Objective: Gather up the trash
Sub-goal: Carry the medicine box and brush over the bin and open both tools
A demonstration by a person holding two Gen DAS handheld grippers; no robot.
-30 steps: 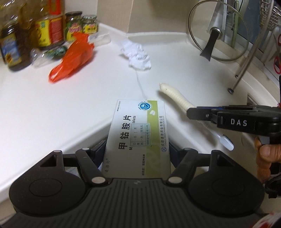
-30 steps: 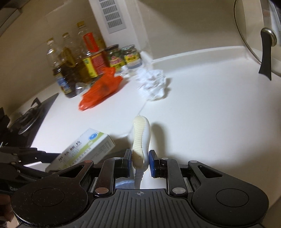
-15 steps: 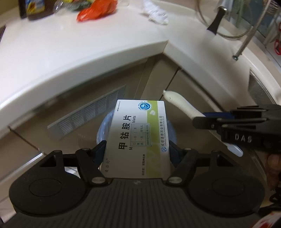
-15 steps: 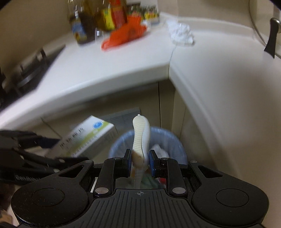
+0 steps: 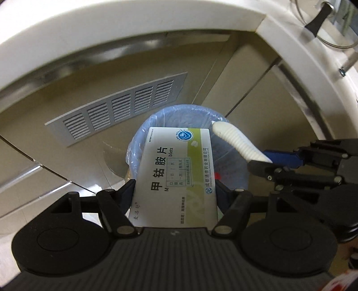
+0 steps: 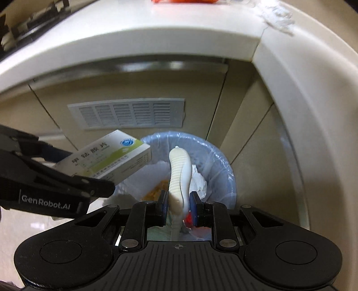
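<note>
Both items in hand, neither dropped yet. My left gripper is clamped on the medicine box, one finger on each long side; the box hangs over the near-left part of the trash bin. My right gripper pinches the white ribbed toothbrush handle, its blue pads tight on both sides, handle tip pointing up and away over the bin's middle. In the right wrist view the box sits left of the handle, close but apart.

Progress, judged: transport stage looks finished, release stage pending. Two pieces are poised for drop. On the countertop above, a crumpled white tissue and an orange plastic bag remain, so at least two more pickups are left.

Bin contents: lined with a pale blue plastic bag. Inside I see crumpled white paper, some yellow-orange scraps and a red bit low between my right fingers. Bin is partly filled, with room visible; the lower layers are hidden
</note>
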